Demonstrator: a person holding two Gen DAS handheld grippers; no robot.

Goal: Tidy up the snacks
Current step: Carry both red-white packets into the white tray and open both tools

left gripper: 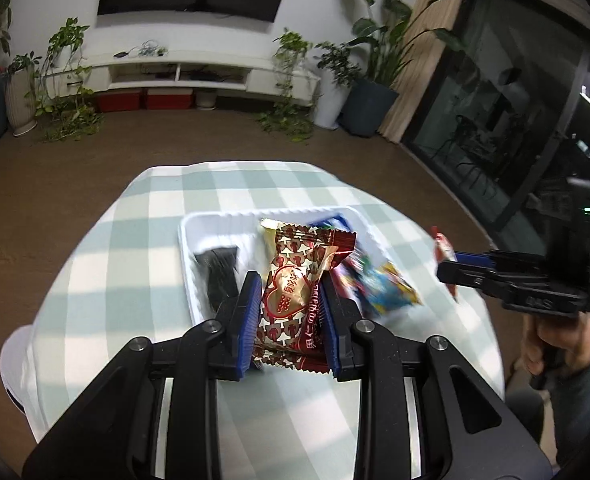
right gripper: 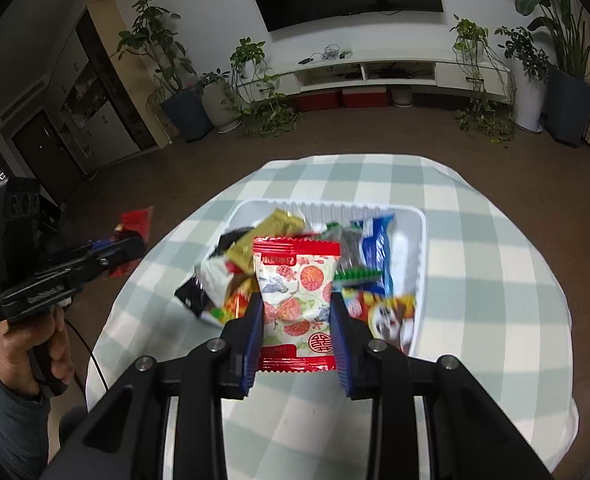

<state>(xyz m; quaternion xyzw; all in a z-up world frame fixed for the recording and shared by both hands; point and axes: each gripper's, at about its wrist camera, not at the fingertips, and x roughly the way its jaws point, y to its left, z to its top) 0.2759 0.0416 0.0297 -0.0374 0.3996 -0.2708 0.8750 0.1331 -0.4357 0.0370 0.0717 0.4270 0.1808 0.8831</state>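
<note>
Left wrist view: the left gripper (left gripper: 291,312), lower centre of the frame, is clamped on a dark red foil snack packet with a heart emblem (left gripper: 295,296), held above the white rectangular plastic tray (left gripper: 187,240) on the green-and-white checked tablecloth (left gripper: 135,240). Right wrist view: the right gripper (right gripper: 297,330), lower centre, grips a white snack packet with red edges and red round prints (right gripper: 295,296), held over the tray's near edge, in front of mixed wrapped snacks (right gripper: 371,264) heaped inside.
</note>
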